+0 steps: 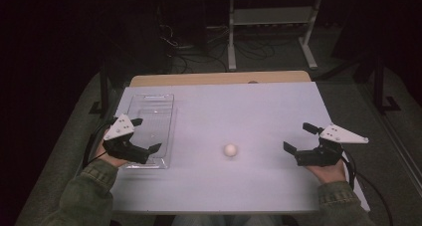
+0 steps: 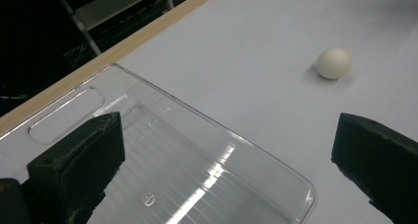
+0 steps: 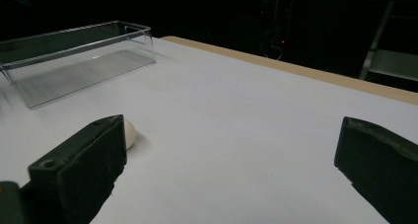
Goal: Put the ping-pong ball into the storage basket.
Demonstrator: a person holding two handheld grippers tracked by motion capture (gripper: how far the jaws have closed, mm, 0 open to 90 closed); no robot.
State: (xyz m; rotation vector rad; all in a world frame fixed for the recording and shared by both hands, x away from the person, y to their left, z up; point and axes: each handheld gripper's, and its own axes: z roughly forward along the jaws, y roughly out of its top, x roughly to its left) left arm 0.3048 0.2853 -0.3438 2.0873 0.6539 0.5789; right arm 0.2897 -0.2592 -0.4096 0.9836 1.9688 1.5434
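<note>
ball [image 1: 230,150] is seen mid-table, untouched, just right of clear tray [image 1: 149,106]. left gripper [image 1: 144,137] held wide open over tray's near corner; right gripper [image 1: 301,138] wide open, empty, right of ball. pre-grasp judged; next, jaws to be centred around ball.

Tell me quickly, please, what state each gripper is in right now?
Left gripper: open, holding nothing, over the near end of the clear tray.
Right gripper: open, holding nothing, apart from the white ball on the table.
</note>
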